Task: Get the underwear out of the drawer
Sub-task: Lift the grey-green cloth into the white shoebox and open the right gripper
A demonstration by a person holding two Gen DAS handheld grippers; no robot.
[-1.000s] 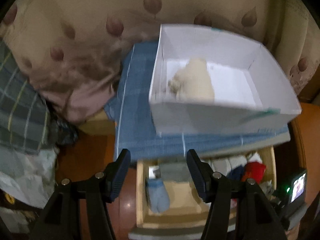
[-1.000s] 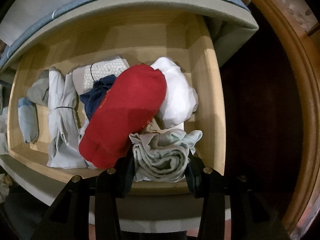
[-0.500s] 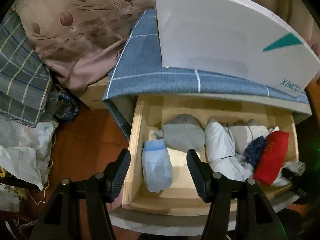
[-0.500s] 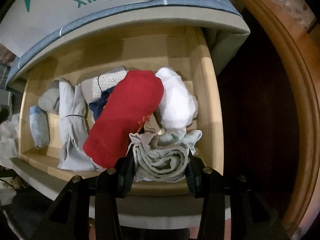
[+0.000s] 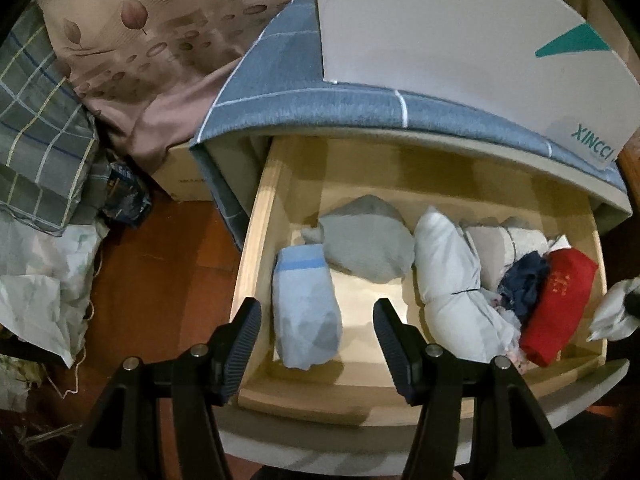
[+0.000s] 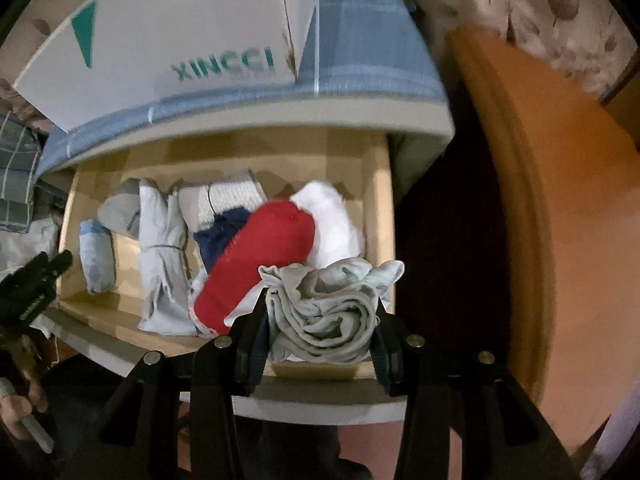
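The wooden drawer (image 5: 256, 232) stands pulled open and holds several rolled garments. My right gripper (image 6: 318, 332) is shut on a crumpled pale grey-green underwear roll (image 6: 324, 312), held above the drawer's front right corner (image 6: 384, 216); it also shows at the right edge of the left wrist view (image 5: 612, 312). My left gripper (image 5: 316, 328) is open and empty, above a light blue roll (image 5: 306, 312) at the drawer's left front. A red roll (image 5: 560, 304) (image 6: 260, 264), a grey roll (image 5: 368, 248), a white roll (image 5: 452, 288) and a navy piece (image 5: 524, 280) lie in the drawer.
A white XINCCI box (image 5: 460, 40) (image 6: 172, 48) sits on the blue checked cloth (image 5: 312, 96) covering the cabinet top. Bedding and bags (image 5: 44, 160) lie on the floor to the left. An orange wooden bed frame (image 6: 532, 184) stands to the right.
My right gripper has lifted and drawn back with the pale underwear roll, away from the other garments. My left gripper has lowered from the box toward the light blue roll.
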